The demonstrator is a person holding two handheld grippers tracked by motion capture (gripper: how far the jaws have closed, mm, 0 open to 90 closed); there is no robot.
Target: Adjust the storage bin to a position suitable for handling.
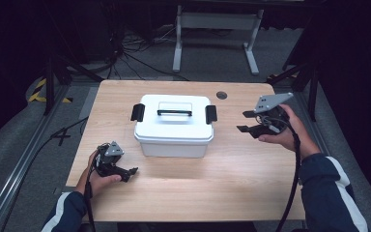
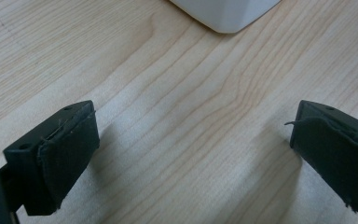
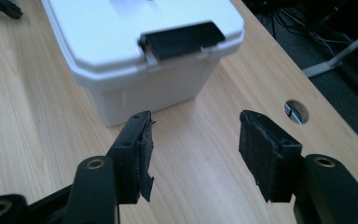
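Both grippers sit near the table's [image 1: 183, 193] edge, left [image 1: 131, 172] low, right [image 1: 245, 121] raised, jaws spread and empty. Between them, mid-table, stands a white box [image 1: 174, 128]: stiff, smooth plastic, probably light, best taken by its handle [image 1: 174, 112] or latches [image 3: 182, 39].

The left hand [image 1: 99, 176] holds the left gripper [image 1: 125, 173] low over the table [image 1: 232, 183], its fingers [image 2: 67, 154] spread wide with nothing between them. The right hand [image 1: 282, 137] holds the right gripper [image 1: 245, 121] raised higher above the table, fingers [image 3: 137, 154] likewise apart and empty.
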